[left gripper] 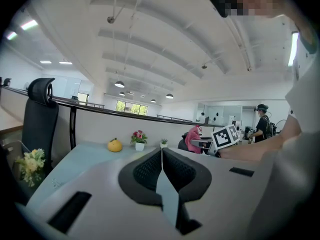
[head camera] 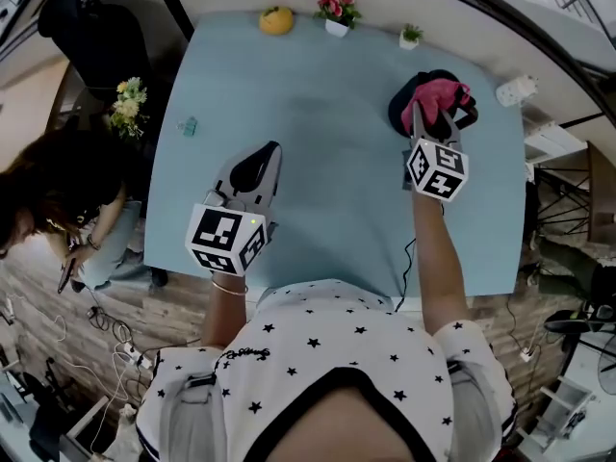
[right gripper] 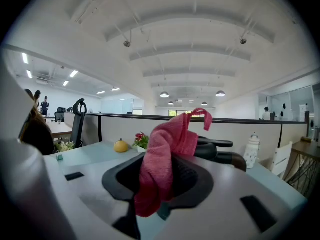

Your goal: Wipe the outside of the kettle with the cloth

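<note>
Pale blue surface [head camera: 318, 94] under a white office ceiling, and the right tongs [head camera: 430, 115] are clamped on the pink cloth [right gripper: 162, 159]. It bunches up between the jaws and drapes over the black kettle [right gripper: 225, 157] right at their tips. Left tongs [left gripper: 161, 156] sit well apart from the kettle, jaws pressed together with nothing between them. Far beyond both tongs, a yellow ornament [head camera: 276, 19] and a flower pot [head camera: 337, 12] line the far edge.

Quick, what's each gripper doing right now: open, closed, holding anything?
Left gripper: closed, holding nothing.
Right gripper: closed on the pink cloth.
</note>
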A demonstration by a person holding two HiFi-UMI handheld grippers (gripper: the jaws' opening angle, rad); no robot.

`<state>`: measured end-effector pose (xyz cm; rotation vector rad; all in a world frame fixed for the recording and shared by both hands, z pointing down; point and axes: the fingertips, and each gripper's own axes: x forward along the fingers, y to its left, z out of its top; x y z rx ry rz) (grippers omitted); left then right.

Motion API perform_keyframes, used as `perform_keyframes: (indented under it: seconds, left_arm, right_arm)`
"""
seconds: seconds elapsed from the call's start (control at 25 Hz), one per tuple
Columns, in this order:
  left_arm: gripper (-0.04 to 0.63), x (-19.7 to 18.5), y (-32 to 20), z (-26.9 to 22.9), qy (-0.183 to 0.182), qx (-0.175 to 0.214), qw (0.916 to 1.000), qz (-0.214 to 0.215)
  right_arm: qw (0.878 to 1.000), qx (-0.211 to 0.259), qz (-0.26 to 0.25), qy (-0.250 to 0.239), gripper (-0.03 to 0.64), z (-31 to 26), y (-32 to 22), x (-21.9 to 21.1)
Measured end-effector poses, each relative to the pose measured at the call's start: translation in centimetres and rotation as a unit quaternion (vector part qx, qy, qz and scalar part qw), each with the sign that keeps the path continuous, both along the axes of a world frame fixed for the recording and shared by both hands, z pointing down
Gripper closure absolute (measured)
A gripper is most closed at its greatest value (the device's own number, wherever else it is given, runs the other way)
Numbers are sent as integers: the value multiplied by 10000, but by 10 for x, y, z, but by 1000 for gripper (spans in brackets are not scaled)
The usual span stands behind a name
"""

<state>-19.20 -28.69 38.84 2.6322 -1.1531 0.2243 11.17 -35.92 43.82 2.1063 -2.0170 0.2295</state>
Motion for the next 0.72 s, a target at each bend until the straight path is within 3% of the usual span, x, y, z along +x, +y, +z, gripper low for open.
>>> perform_keyframes:
  seconds: [0.28, 0.72]
  left_arm:
    - [566, 4, -7, 4, -105, -36, 9999, 69]
    - [566, 16, -2, 11, -319, -186, 9990, -238]
  right_arm:
    - [9987, -382, -148, -287, 485, 27, 1, -10]
    - [9879, -1109, -327, -1034, 486, 97, 5, -13]
